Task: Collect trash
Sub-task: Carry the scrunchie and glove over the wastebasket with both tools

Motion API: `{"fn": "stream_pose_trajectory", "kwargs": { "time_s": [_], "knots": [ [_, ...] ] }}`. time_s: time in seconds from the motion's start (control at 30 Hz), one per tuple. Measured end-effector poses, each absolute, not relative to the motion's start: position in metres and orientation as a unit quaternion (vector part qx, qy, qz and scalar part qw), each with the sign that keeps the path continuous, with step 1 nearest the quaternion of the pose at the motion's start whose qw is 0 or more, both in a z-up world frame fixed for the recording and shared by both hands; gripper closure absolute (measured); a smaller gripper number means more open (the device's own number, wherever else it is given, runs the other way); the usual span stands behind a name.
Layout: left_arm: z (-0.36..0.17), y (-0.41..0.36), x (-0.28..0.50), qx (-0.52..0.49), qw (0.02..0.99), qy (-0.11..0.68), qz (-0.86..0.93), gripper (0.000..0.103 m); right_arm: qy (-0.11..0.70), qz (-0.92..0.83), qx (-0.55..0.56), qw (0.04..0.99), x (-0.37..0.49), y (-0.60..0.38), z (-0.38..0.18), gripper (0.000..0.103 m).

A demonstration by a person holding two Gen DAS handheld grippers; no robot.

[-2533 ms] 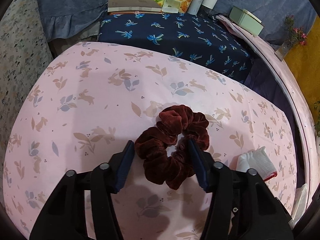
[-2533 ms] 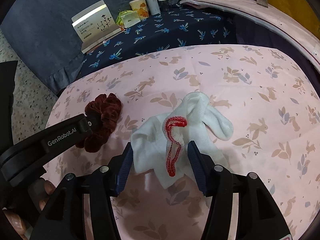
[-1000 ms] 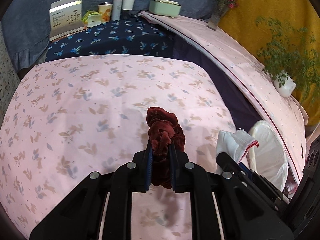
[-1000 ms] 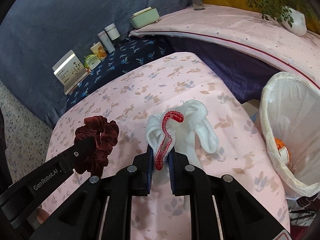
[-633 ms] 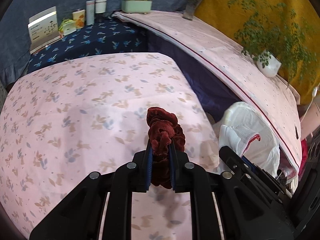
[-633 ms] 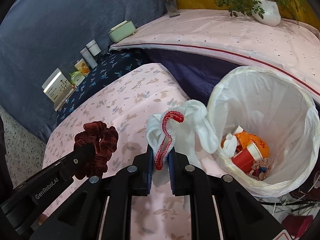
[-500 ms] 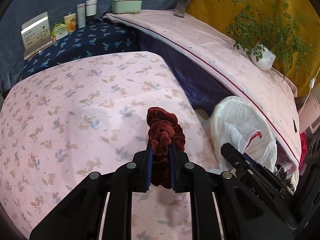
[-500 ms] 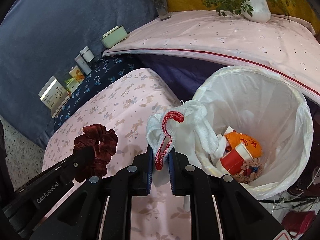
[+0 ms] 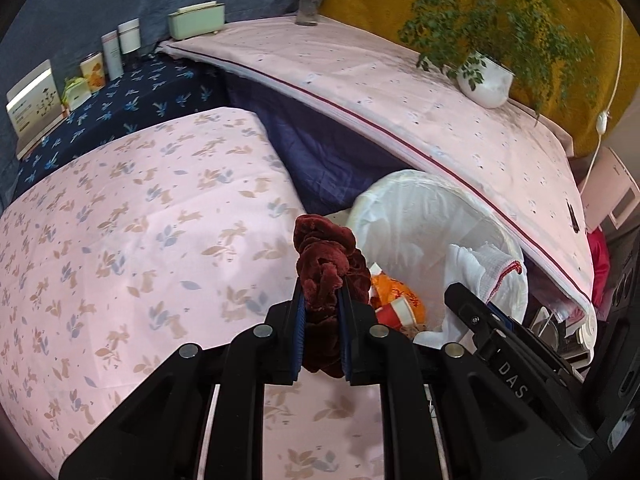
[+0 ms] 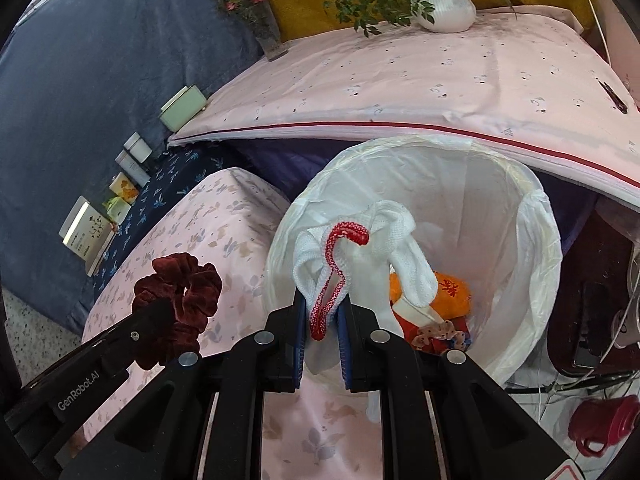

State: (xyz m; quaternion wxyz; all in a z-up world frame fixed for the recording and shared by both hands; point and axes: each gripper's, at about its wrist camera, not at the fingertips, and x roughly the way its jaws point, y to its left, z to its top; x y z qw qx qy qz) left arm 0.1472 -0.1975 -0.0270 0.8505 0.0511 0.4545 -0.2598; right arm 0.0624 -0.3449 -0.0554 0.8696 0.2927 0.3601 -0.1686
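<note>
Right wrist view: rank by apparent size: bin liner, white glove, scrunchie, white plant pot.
1. bin liner, clearly largest
2. white glove
3. scrunchie, near the glove in size; both are held close to the camera, so unsure
4. white plant pot, smallest, but farthest away

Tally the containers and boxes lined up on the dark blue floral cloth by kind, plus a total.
White printed boxes: 1
Green-and-white packets: 1
Orange-print cups: 1
White cylindrical containers: 2
Total: 5
</note>
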Motion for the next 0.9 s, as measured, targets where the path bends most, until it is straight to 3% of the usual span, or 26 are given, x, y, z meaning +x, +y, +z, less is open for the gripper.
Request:
{"fn": "stream_pose_trajectory", "kwargs": {
  "time_s": [0.7, 0.9],
  "knots": [
    [-0.031, -0.265, 0.127, 0.095, 0.832, 0.452, -0.306, 0.089, 0.343, -0.212, 0.335, 0.852, 0.027, -0.405, -0.071, 0.088],
    [-0.036, -0.269, 0.128, 0.097, 0.829, 0.456, -0.308, 0.086, 0.345, -0.214, 0.337, 0.850, 0.030, -0.407, -0.073, 0.084]
  ]
}}
